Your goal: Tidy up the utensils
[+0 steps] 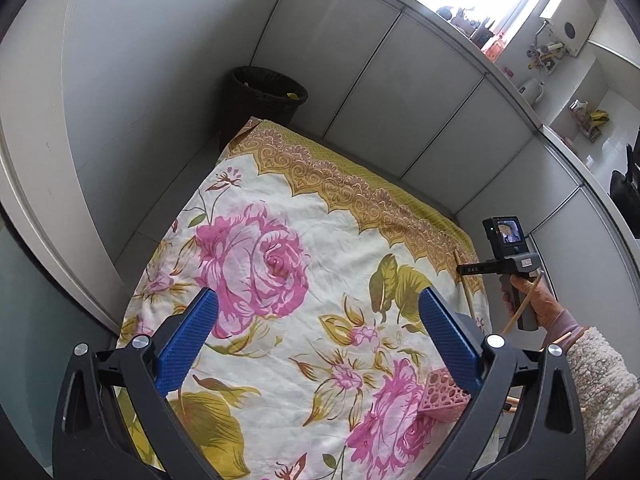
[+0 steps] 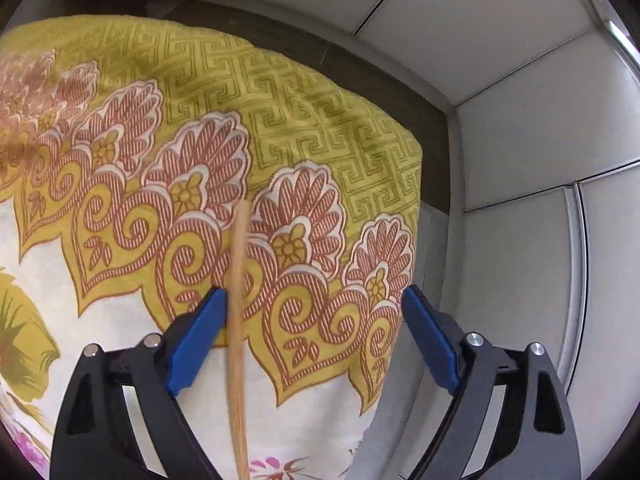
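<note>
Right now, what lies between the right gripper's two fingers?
In the right wrist view, a wooden chopstick lies on the floral cloth inside the open right gripper, close beside its left finger; otherwise only cloth.

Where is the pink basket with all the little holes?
In the left wrist view, the pink perforated plastic basket sits low on the right of the floral cloth, partly hidden behind the left gripper's right finger.

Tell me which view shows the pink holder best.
Left wrist: the pink holder with its perforated wall shows at lower right on the floral cloth, partly behind that gripper's finger. The right wrist view doesn't show it.
</note>
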`<state>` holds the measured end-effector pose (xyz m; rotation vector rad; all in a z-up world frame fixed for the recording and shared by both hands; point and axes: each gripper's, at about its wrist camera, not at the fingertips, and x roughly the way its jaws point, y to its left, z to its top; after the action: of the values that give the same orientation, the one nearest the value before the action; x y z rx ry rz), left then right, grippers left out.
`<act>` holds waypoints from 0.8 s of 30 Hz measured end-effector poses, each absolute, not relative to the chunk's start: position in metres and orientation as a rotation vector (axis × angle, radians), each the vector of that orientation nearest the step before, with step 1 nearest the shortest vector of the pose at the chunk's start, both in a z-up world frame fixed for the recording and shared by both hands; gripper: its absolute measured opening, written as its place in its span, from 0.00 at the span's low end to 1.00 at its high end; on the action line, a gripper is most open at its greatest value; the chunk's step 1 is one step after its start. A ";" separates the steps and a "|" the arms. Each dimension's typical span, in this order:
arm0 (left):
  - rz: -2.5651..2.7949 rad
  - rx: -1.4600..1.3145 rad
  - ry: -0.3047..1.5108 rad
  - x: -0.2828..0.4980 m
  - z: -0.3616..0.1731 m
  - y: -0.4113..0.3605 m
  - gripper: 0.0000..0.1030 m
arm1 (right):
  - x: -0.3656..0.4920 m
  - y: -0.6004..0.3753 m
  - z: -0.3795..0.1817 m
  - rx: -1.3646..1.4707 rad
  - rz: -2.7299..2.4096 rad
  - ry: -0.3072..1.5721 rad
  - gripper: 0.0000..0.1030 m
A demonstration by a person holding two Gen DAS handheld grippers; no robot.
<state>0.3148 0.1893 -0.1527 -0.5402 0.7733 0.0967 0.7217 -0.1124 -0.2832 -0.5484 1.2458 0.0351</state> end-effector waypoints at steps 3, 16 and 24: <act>0.088 -0.532 0.786 0.316 -0.156 0.190 0.93 | 0.730 -0.116 -0.286 -0.400 0.129 1.347 0.19; 0.077 -0.512 0.780 0.322 -0.153 0.190 0.93 | 0.763 -0.126 -0.283 -0.272 0.143 1.374 0.58; 0.084 -0.499 0.760 0.315 -0.146 0.190 0.93 | 0.750 -0.143 -0.290 -0.153 0.158 1.413 0.08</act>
<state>0.3155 0.1900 -0.1463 -0.4988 0.7604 0.0836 0.7499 -0.1426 -0.2902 -0.1534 1.4135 0.1585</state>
